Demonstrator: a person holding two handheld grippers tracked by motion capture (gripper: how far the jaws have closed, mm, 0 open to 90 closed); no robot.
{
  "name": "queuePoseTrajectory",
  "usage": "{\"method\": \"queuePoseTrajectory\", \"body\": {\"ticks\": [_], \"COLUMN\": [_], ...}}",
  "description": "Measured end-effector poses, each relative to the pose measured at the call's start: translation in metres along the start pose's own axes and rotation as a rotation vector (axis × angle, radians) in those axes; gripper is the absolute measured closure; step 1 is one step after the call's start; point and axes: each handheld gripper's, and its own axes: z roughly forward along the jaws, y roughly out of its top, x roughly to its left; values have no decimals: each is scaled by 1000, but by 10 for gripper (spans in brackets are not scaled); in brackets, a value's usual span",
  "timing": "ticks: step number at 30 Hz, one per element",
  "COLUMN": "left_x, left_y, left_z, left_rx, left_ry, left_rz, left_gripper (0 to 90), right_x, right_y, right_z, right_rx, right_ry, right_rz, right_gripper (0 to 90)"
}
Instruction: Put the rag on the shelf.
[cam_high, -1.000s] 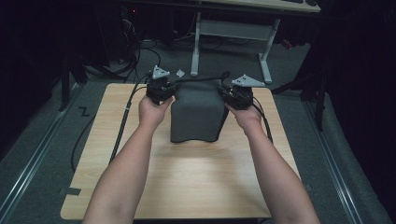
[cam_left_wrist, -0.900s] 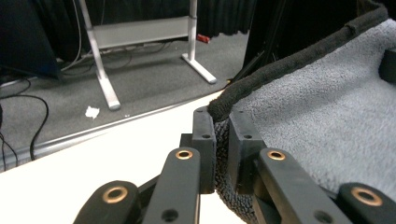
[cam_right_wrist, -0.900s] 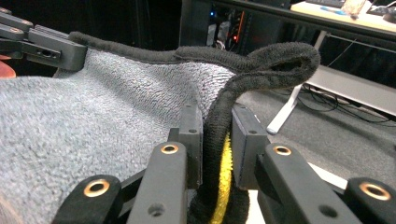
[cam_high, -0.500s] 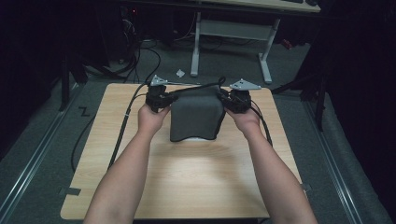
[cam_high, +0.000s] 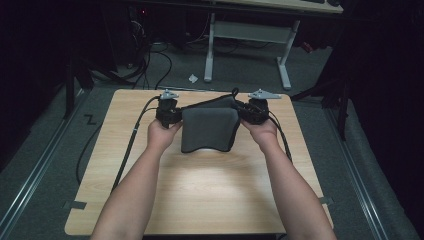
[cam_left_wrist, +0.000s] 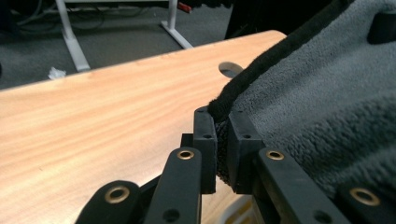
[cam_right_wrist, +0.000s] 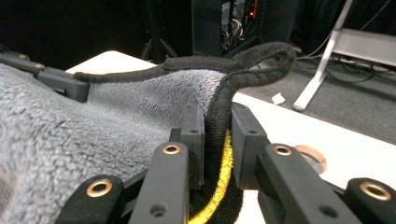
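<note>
Both jaw pairs pinch the grey towel (cam_high: 209, 129) by its black hem — left gripper (cam_left_wrist: 223, 142) at one corner, right gripper (cam_right_wrist: 217, 144) at the other, cloth draped between.

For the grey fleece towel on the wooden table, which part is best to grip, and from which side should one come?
Probably the thick black hem at the two far corners of the grey fleece towel, each approached from its outer side. The hem forms a firm ridge. The left gripper and right gripper already clamp it there, and the cloth hangs spread between them.
</note>
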Motion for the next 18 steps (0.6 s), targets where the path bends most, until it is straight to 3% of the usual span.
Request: {"method": "queuePoseTrajectory", "body": {"ticks": [7,13,16,18], "left_x": [-1,2,3,3], "left_y": [-10,-18,-21,-23], "left_z": [5,5,4,4], "left_rx": [25,38,38,65], "left_ry": [-5,-36,-23,18], "left_rz": [3,-33,-48,-15], "left_gripper": [835,816,751,748], "right_x": [-5,-12,-17,-19], "right_y": [-12,-22,-23,-23], "right_z": [4,8,8,6], "right_rx": [32,40,50,58], "right_ry": [8,15,-21,-52], "right_rz": [19,92,122,116], "right_gripper": [768,667,560,540]}}
